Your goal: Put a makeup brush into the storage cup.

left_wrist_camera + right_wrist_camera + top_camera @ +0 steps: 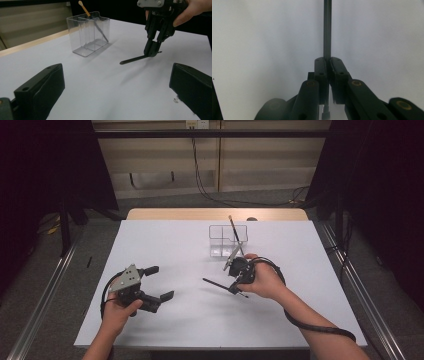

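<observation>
We look down on a white table top (pixel 165 245) with a strip of pale wood (pixel 215 214) along its far edge. Around it lies grey carpet floor (pixel 100 240), and metal rails (pixel 45 290) run along both sides of the table. Behind it we see a beige panelled wall (pixel 260 155) with black cables (pixel 200 180) hanging down and trailing across the floor. Black curtains (pixel 45 165) darken both far corners. The light on the table is soft and even.
</observation>
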Tool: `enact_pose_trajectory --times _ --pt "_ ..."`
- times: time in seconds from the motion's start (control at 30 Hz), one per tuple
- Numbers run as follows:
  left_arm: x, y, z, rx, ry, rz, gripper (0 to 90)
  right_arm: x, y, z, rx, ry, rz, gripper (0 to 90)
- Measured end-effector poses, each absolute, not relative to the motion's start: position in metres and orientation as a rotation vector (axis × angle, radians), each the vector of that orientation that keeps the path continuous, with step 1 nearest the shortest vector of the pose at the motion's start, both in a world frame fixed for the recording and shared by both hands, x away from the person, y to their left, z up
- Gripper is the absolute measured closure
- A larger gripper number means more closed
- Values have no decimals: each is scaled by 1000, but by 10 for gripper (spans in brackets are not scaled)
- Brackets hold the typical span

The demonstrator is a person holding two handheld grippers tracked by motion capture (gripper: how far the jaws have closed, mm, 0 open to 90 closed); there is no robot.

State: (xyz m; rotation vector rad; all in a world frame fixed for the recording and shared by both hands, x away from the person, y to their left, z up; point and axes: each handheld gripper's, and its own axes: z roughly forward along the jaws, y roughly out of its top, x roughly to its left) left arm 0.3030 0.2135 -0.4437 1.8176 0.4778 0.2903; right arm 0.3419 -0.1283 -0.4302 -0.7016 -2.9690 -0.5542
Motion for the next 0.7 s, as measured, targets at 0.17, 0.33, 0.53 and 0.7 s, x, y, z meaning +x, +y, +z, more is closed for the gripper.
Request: enact_pose_trajectory --times 0.17,0.33,0.53,0.7 --pt "308 201 -441 1842 457 264 0 339 -128 -424 -666 -2963 -580 848" --pt "313 188 -438 1847 442 224 0 336 -126 -420 -629 -2957 -597 847" --pt "319 170 -432 1867 421 190 0 332 -123 -416 -586 -2963 -608 847" --pt "325 159 -432 1916 428 164 0 330 -120 -413 -564 -2969 -607 847"
